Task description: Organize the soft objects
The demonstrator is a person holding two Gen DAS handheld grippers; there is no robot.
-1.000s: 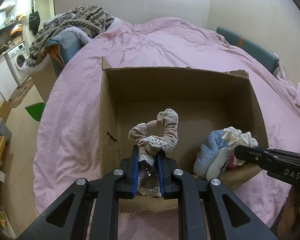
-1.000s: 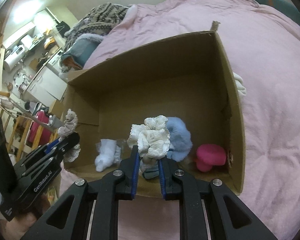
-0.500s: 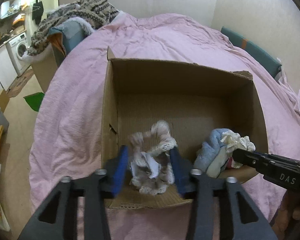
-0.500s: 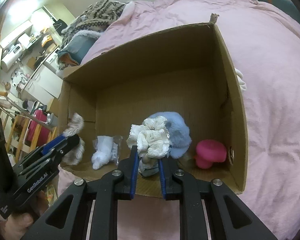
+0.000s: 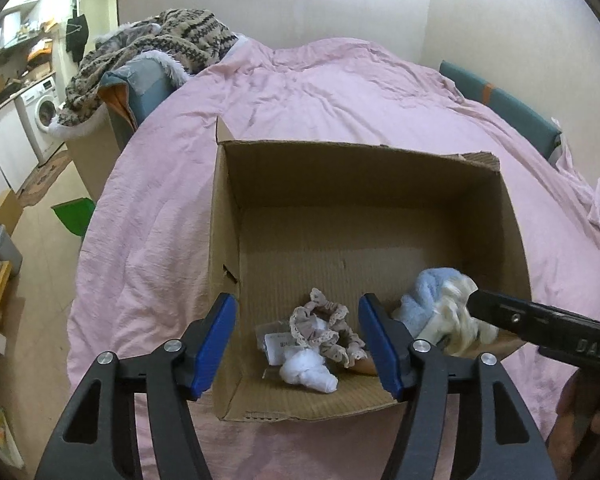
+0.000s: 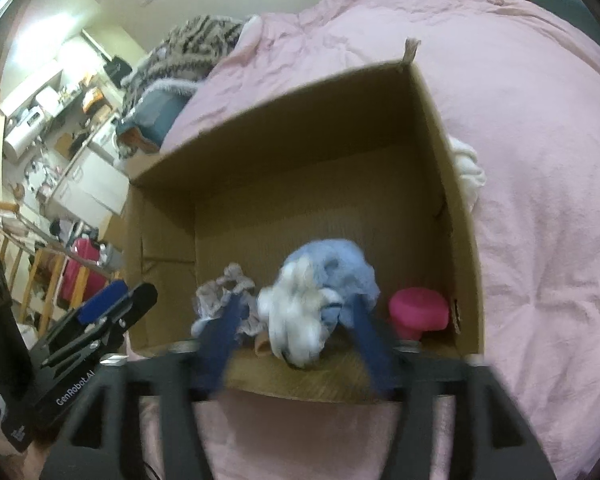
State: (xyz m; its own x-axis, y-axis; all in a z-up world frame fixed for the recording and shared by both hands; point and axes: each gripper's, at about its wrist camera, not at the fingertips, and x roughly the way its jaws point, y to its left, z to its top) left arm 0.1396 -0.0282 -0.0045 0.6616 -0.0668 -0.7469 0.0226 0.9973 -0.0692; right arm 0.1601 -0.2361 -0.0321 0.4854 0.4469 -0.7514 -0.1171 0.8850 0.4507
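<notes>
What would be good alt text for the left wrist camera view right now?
An open left tool hovers over a cardboard box on a pink bedspread; a beige lace scrunchie and a white cloth bundle lie inside. The right tool reaches in beside a blue fluffy item.

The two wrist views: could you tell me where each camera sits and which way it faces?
Left wrist: on the left gripper, angled down into the box on the bed; shows its open, empty jaws, just opened, and the right gripper's tip.
Right wrist: on the right gripper, angled down into the box; its jaws have just opened.
Shared: box, beige scrunchie, blue plush.
</notes>
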